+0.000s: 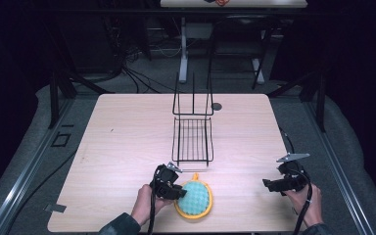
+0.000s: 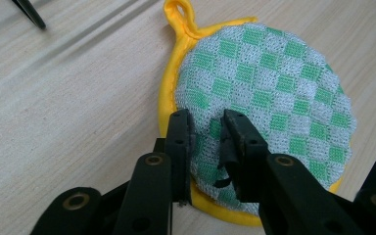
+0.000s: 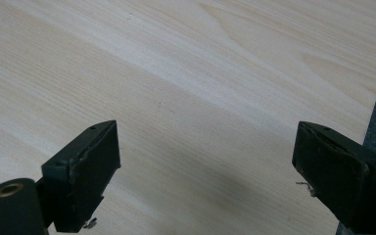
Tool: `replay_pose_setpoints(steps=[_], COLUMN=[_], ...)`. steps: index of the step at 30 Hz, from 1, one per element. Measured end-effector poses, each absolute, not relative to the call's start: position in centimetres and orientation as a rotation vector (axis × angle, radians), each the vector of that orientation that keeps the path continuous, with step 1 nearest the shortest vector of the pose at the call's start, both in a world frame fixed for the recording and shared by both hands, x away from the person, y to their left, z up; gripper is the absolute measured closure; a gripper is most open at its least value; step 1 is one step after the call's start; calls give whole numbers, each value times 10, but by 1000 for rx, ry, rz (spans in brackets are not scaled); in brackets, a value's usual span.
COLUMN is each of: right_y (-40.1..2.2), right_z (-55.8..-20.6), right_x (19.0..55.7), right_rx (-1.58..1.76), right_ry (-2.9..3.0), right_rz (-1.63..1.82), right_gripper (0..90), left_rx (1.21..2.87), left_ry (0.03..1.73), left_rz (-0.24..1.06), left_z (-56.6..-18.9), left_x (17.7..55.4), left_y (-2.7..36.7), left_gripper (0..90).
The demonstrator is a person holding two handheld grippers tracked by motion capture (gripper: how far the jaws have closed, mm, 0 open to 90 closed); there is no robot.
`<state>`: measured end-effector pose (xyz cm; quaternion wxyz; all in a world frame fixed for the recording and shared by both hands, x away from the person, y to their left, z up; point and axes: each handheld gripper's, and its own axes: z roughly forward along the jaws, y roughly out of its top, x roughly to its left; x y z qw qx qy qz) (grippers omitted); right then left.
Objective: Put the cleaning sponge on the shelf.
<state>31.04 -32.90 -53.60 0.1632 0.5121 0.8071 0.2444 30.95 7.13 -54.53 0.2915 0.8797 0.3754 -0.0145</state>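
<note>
High view: left gripper at the pot holder near the table front edge, wire rack empty behind it – grab underway, lift and placing left

Left gripper view: jaws pinching a fold of its checked cloth

Right gripper view: right gripper wide open, holding nothing

Left gripper sits at the left edge of a round green pot holder with yellow rim, jaws touching it, near the front edge of the wooden table. Right gripper rests near the table's right front corner, well apart from the pot holder. Black wire rack stands mid-table, just behind the pot holder.
</note>
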Motion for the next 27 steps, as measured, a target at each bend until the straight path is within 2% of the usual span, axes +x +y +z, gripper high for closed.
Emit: replay_pose_setpoints(steps=[10, 27], right_y=[-329, -330], right_z=[-535, -535], right_x=[310, 310], right_rx=[1454, 1450], right_ry=[2303, 2305], right_rz=[699, 706], right_gripper=[103, 104], left_rx=[2345, 2295], left_ry=[978, 950], left_rz=[42, 68], left_z=[-544, -526], left_x=[304, 305], left_y=[68, 80], left_gripper=[859, 874])
